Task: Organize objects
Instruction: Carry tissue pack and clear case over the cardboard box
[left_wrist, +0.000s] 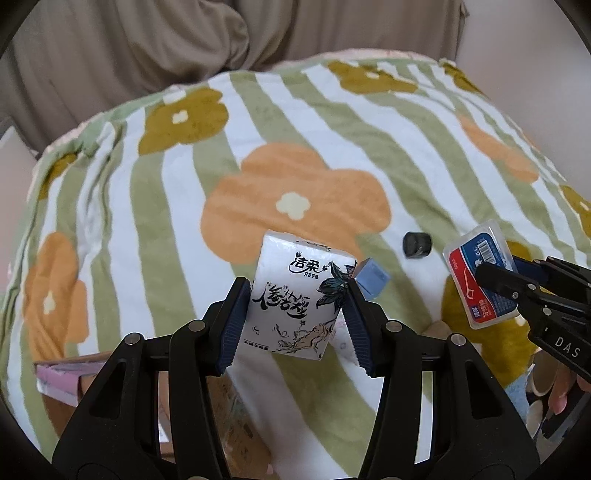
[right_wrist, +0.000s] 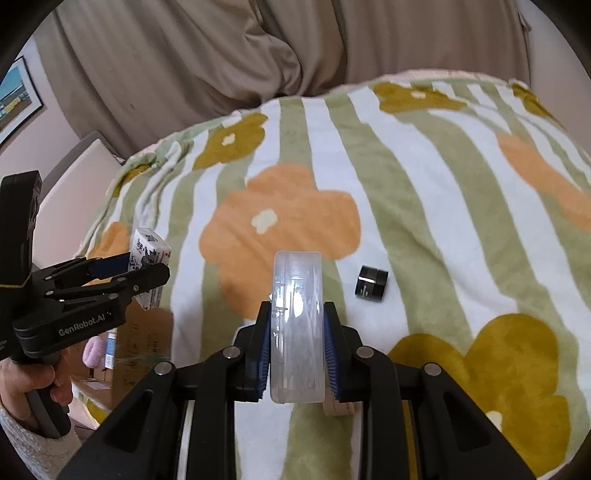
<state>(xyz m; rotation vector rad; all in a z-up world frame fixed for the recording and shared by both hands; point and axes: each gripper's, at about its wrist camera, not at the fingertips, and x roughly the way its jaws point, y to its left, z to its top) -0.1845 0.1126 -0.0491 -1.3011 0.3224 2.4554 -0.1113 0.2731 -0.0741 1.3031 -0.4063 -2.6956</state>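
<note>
Left gripper (left_wrist: 295, 317) clamps a white tissue pack (left_wrist: 295, 299) above the striped blanket (left_wrist: 147, 206). Right gripper (right_wrist: 295, 354) pinches a clear floss-pick box (right_wrist: 297, 332) edge-on. Beyond: blue block (left_wrist: 373, 278), black cylinder (right_wrist: 371, 282) on blanket.

A home bedroom: a bed under a green-and-white striped fleece blanket with orange flowers (left_wrist: 295, 155), beige curtains (right_wrist: 184, 55), a framed picture (right_wrist: 14, 99).

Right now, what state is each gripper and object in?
left gripper: shut on tissue pack
tissue pack: held, tilted, above blanket
right gripper: shut on floss pick box
floss pick box: held on edge, closed
black cap: lying loose on blanket
blue block: behind tissue pack, partly hidden
</note>
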